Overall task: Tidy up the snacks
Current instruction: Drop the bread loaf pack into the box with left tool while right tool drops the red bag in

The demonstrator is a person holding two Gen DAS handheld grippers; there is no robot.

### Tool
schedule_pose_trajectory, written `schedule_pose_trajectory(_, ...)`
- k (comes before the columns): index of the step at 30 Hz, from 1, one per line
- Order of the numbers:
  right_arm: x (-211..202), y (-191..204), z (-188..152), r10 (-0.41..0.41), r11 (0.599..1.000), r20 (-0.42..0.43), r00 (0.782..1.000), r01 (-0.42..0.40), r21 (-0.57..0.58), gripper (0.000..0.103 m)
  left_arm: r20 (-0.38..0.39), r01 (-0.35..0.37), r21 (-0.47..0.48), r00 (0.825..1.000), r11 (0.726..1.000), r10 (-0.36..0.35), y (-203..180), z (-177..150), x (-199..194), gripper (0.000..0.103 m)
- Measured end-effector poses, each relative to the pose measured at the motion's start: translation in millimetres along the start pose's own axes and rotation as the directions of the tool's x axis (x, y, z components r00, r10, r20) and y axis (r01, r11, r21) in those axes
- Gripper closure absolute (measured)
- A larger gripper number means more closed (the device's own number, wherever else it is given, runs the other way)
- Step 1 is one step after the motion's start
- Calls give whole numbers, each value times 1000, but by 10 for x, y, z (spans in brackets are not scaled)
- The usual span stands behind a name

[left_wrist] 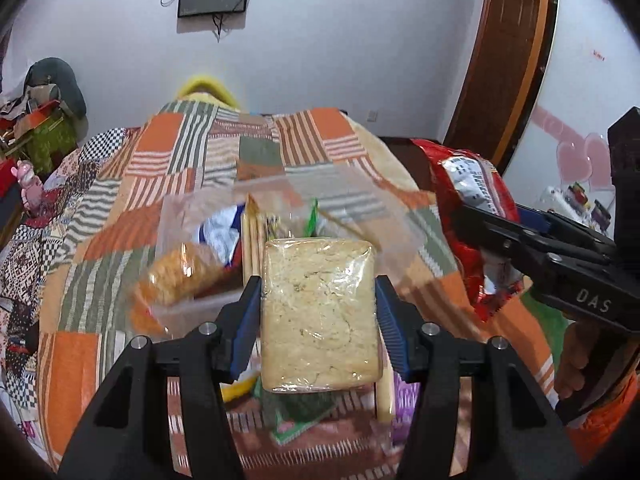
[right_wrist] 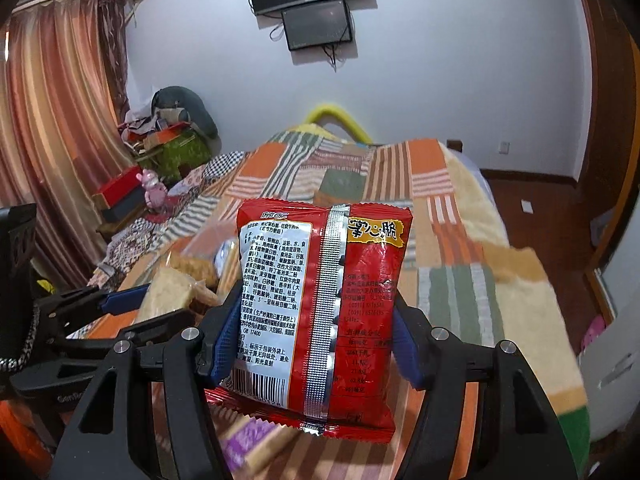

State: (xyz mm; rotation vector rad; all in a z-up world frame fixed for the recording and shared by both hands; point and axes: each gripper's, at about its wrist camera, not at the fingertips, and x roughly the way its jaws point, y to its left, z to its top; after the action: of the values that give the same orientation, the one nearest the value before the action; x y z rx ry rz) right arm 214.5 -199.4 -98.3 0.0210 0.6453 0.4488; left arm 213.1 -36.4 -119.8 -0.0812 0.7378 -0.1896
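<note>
red snack packet (right_wrist: 320, 312) upright, long axis vertical, right gripper (right_wrist: 316, 332) clamping

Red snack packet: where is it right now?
The red snack packet is clamped in the right gripper, raised above the patchwork bedspread, right of the left gripper's noodle block.

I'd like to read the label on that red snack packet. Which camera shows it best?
The right wrist view. There the red packet fills the centre, back side facing the camera, held in the right gripper, with its printed text and barcode visible. The left wrist view catches the red packet only at the right edge, crumpled and partly hidden by the gripper.
</note>
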Motion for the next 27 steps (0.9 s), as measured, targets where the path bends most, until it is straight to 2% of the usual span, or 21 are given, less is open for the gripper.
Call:
schedule_pose_trajectory(7, 287, -13, 219, 0, 1000, 3, 1000, 0, -1, 42, 14, -4, -4, 1000, 1000, 5, 69, 246, 250, 48)
schedule_pose_trajectory(16, 795, 11, 218, -17, 1000, -83, 996, 15, -25, 42, -8, -17, -23, 1000, 1000, 16, 169, 393, 603, 48)
schedule_pose_trajectory(22, 915, -10, 226, -13, 999, -126, 992, 9, -32, 42, -8, -26, -36, 1000, 999, 26, 255, 459, 724, 48)
schedule_pose_trajectory(27, 847, -15, 234, 8, 1000, -124, 992, -10, -17, 37, 16, -23, -35, 1000, 999, 24, 258, 489, 628, 48)
